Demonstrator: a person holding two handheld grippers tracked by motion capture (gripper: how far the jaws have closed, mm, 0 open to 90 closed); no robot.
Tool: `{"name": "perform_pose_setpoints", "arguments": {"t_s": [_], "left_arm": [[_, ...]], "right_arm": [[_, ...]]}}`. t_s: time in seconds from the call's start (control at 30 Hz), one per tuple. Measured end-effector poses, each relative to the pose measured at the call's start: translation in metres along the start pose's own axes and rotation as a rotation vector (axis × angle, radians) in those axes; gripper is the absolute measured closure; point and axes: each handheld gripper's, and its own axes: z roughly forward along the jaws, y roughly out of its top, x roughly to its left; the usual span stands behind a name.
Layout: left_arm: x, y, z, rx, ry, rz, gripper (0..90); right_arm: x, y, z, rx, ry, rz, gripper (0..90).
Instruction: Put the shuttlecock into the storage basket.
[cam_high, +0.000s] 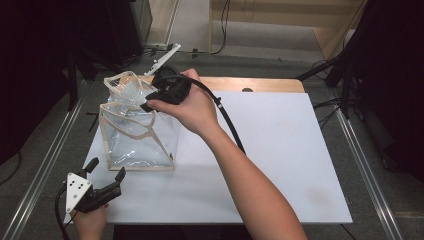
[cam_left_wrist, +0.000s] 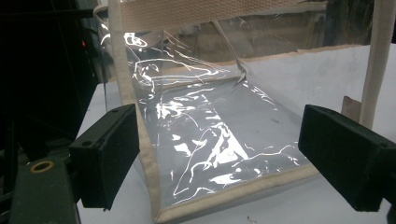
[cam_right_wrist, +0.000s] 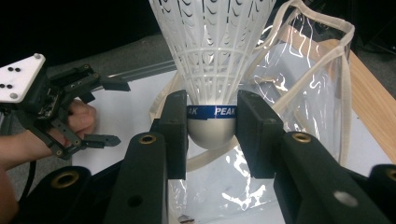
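While the right gripper (cam_right_wrist: 212, 135) clamps a white shuttlecock (cam_right_wrist: 212, 56) by its rounded cork base above the mouth of the clear bag (cam_high: 137, 132), the bag stands near the left edge of the white board (cam_high: 280, 160). The left gripper (cam_high: 105, 172) waits spread wide by the board's near left corner, grasping nothing. Risk: the skirt may snag on the drooping cloth handles (cam_right_wrist: 322, 28), or the unsupported bag may tip if pushed.
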Motion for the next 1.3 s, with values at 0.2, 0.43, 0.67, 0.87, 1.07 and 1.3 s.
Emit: {"name": "perform_pose_setpoints", "arguments": {"t_s": [0.2, 0.43, 0.67, 0.87, 1.07, 1.3], "left_arm": [[0.001, 0.000, 0.000, -0.003, 0.000, -0.003, 13.3], [0.001, 0.000, 0.000, -0.002, -0.002, -0.006, 13.2], [0.001, 0.000, 0.000, -0.004, -0.003, -0.008, 13.2], [0.000, 0.000, 0.001, 0.000, 0.001, 0.002, 13.3], [0.000, 0.000, 0.001, 0.002, 0.002, 0.000, 13.3], [-0.001, 0.000, 0.001, 0.006, 0.004, 0.009, 13.3]], "right_arm": [[0.003, 0.001, 0.005, 0.006, 0.003, 0.003, 63.2], [0.004, 0.000, 0.008, -0.013, -0.005, 0.020, 35.6], [0.003, -0.012, -0.004, -0.075, -0.011, 0.051, 0.0], [0.000, -0.028, -0.012, -0.095, -0.015, 0.059, 0.0], [-0.006, -0.053, -0.023, -0.152, -0.038, 0.082, 0.0], [-0.008, -0.073, -0.029, -0.168, -0.057, 0.090, 0.0]]}}
